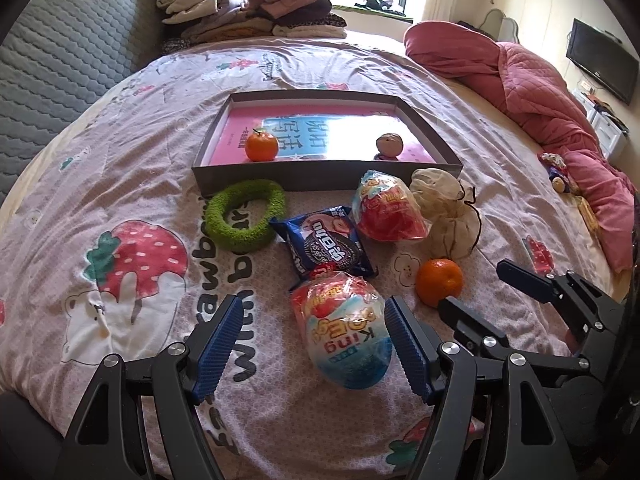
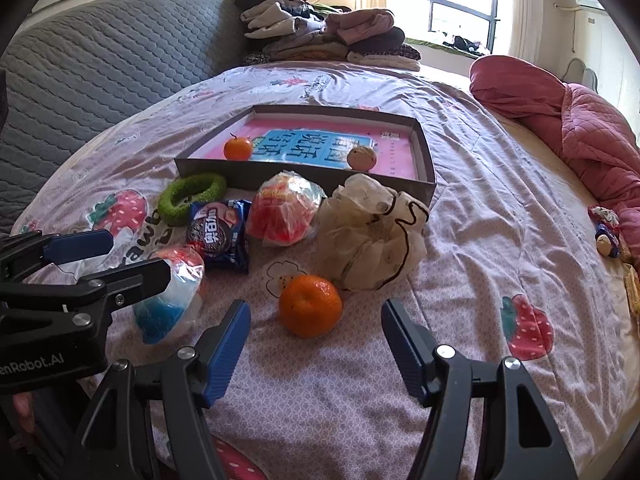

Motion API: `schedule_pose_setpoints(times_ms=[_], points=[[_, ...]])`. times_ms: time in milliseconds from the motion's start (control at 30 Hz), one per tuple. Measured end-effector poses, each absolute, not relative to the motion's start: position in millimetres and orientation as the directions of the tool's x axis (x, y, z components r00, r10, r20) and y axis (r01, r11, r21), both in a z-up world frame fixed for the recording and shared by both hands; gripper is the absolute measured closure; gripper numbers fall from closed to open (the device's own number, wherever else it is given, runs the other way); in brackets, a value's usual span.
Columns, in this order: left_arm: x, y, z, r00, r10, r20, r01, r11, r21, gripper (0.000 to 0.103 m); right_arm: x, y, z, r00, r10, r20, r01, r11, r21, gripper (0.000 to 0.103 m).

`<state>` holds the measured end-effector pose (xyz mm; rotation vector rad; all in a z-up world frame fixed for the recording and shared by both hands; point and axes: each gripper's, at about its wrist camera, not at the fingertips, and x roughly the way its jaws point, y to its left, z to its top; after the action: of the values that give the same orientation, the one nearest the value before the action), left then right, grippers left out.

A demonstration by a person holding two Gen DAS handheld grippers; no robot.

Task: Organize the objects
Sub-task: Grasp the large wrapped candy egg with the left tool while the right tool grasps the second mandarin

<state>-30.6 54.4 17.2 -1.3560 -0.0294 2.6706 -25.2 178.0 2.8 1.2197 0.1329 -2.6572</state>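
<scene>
I am holding my left gripper (image 1: 312, 344) wide, its blue pads flanking a wrapped blue-and-red egg-shaped snack (image 1: 344, 328) that is lying on the strawberry-print bedsheet (image 1: 120, 184); the right pad is touching or nearly touching the wrapper, the left pad is standing well apart from it. My right gripper (image 2: 316, 348) is also spread wide, with nothing between its fingers, and a loose mandarin (image 2: 310, 306) is sitting just beyond its gap at 12 o'clock.

From that mandarin, a cream drawstring pouch (image 2: 372, 236) is lying just beside it at 1 o'clock, a second wrapped red snack (image 2: 284, 216) at 11 o'clock, and a blue Oreo packet (image 2: 220, 236) at 10 o'clock. A green fuzzy ring (image 2: 192, 198) is resting at 11 o'clock of the packet, close against the grey shallow box (image 2: 304, 182).

Inside the box, on a pink-and-blue book cover (image 2: 320, 144), another mandarin (image 2: 238, 148) is sitting near the front left corner, and a small brownish round object (image 2: 362, 158) is sitting near the front right.

At 12 o'clock, beyond the box, folded clothes (image 2: 320, 36) are piled, and a pink quilt (image 2: 580, 128) is bunched at 2 o'clock.
</scene>
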Motion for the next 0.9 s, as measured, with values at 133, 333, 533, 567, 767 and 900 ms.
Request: schedule_pose_setpoints(times_ms=[133,333,533,567,767,900], points=[[-34,57,12,-0.562,0.146,-0.814,-0.124,-0.988,-0.092,0.029,-28,179,-3,-0.624,-0.153,-0.766,0.229,-0.973,0.008,0.036],[-38,59,4,-0.546,0.144,-0.825,-0.123,-0.988,-0.092,0.029,-31,177,-9,-0.614,-0.154,-0.774,0.235,-0.972,0.008,0.036],[-42,60,-3,-0.530,0.155,-0.834,-0.120,-0.987,-0.108,0.028,-35,174,-15,-0.606,-0.152,-0.781,0.241,-0.971,0.003,0.036],[-42,60,-4,-0.528,0.157,-0.834,-0.120,-0.987,-0.110,0.028,-35,173,-16,-0.607,-0.148,-0.781,0.239,-0.971,-0.002,0.036],[-46,58,-13,-0.510,0.169,-0.843,-0.113,-0.985,-0.130,0.025,-40,171,-20,-0.612,-0.139,-0.779,0.232,-0.973,-0.009,0.036],[-48,55,-16,-0.504,0.176,-0.845,-0.107,-0.984,-0.142,0.024,-42,171,-22,-0.613,-0.141,-0.777,0.230,-0.973,-0.005,0.036]])
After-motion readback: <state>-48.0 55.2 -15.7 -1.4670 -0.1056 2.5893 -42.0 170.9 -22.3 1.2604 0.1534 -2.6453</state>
